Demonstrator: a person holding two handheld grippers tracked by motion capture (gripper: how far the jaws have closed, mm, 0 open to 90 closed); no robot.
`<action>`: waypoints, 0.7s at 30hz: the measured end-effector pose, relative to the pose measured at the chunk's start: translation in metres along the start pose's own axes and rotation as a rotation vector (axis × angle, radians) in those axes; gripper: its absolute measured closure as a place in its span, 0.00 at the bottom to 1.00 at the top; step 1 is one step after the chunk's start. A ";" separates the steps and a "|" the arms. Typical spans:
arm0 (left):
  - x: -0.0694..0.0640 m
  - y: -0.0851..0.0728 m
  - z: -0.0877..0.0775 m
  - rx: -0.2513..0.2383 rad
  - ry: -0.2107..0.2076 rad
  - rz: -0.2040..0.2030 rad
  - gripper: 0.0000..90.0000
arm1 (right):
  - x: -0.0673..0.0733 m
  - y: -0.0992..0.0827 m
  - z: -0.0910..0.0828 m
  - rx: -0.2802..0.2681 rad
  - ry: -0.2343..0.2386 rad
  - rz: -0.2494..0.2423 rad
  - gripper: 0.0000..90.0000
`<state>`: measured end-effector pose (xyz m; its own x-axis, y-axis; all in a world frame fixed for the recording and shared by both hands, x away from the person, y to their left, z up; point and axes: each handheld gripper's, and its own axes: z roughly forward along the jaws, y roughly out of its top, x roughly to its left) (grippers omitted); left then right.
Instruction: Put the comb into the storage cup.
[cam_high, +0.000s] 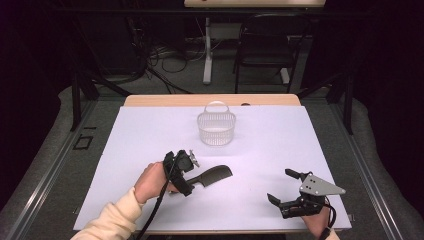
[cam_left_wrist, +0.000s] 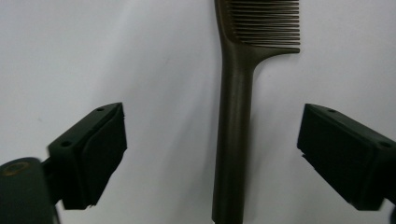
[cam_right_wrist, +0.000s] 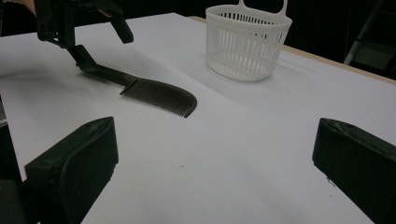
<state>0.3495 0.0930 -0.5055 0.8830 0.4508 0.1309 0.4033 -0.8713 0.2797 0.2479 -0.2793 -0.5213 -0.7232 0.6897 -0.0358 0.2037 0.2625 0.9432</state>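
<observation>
A dark brown comb (cam_high: 216, 175) lies flat on the white sheet, teeth end toward the right. My left gripper (cam_high: 191, 179) is down over its handle. In the left gripper view the comb handle (cam_left_wrist: 235, 121) runs up between the jaws of my left gripper (cam_left_wrist: 214, 120), which stand wide apart, and neither pad touches it. My right gripper (cam_high: 280, 185) rests open near the front right edge with nothing between its jaws. From the right gripper view (cam_right_wrist: 217, 133) I see the comb (cam_right_wrist: 159, 95) and the left gripper (cam_right_wrist: 100, 44) at its handle end.
A white plastic basket (cam_high: 216, 131) (cam_right_wrist: 247, 46) with a loop handle stands upright at the back middle of the sheet. The wooden table edge (cam_high: 210, 100) runs behind it. A chair (cam_high: 265, 45) and cables stand on the floor beyond.
</observation>
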 end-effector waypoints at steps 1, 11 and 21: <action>-0.001 0.001 0.001 0.004 0.008 0.002 0.14 | 0.000 0.000 0.000 0.001 0.000 0.002 0.00; -0.001 0.013 0.004 0.050 -0.008 0.016 0.39 | -0.001 -0.001 0.001 0.004 0.004 0.002 0.00; 0.000 0.021 0.011 0.095 -0.076 0.050 0.63 | -0.002 -0.001 0.001 0.007 0.008 0.003 0.00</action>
<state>0.3604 0.0725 -0.5105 0.9168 0.3933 0.0690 0.3759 -0.9085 0.1825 0.2494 -0.2799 -0.5228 -0.7278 0.6851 -0.0302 0.2106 0.2653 0.9409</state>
